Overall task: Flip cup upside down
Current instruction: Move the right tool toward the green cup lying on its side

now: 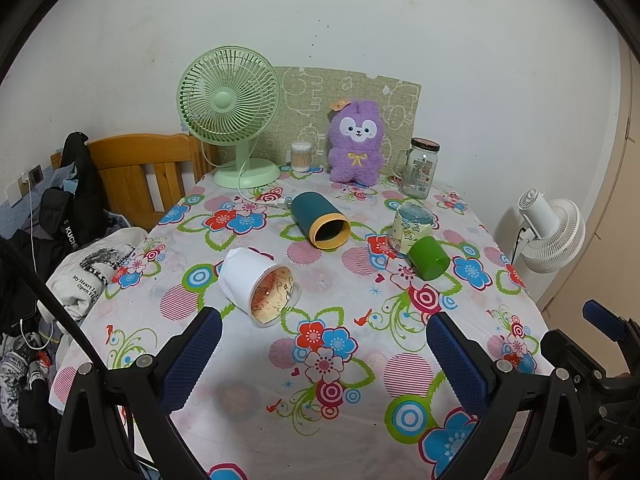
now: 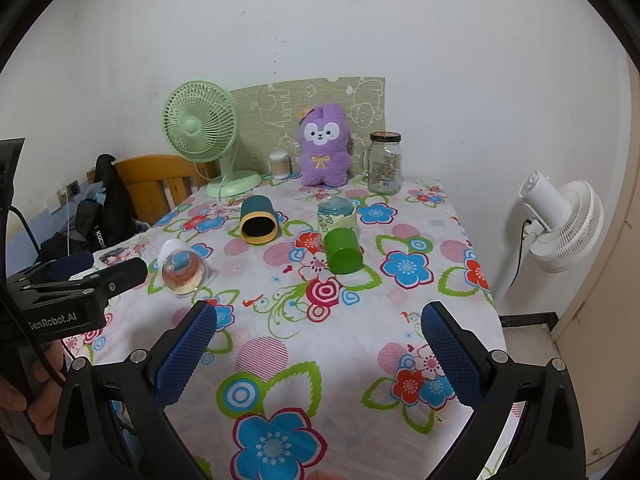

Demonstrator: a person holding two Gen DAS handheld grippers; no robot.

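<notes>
Blue-padded fingers [image 1: 192, 360] of the left gripper [image 1: 324, 354] stand spread wide over the floral tablecloth [image 1: 352, 412], grasping nothing. Just ahead of its left finger lies a clear cup [image 1: 260, 280] on its side, white-wrapped, mouth turned toward the camera. Farther ahead, a teal cup [image 1: 318, 220] with a yellow rim also lies on its side, mouth toward the camera. Ahead and to the right, a green cup [image 1: 428, 258] lies tipped beside a patterned cup [image 1: 412, 226] that stands upright.

Right gripper [image 2: 320, 354], likewise released and empty, hovers over the near part of the cloth, with the green cup straight ahead of it and the clear cup ahead to its left.

At the far edge stand a green fan [image 1: 230, 116], a purple plush [image 1: 358, 144] and a glass jar [image 1: 420, 168].
</notes>
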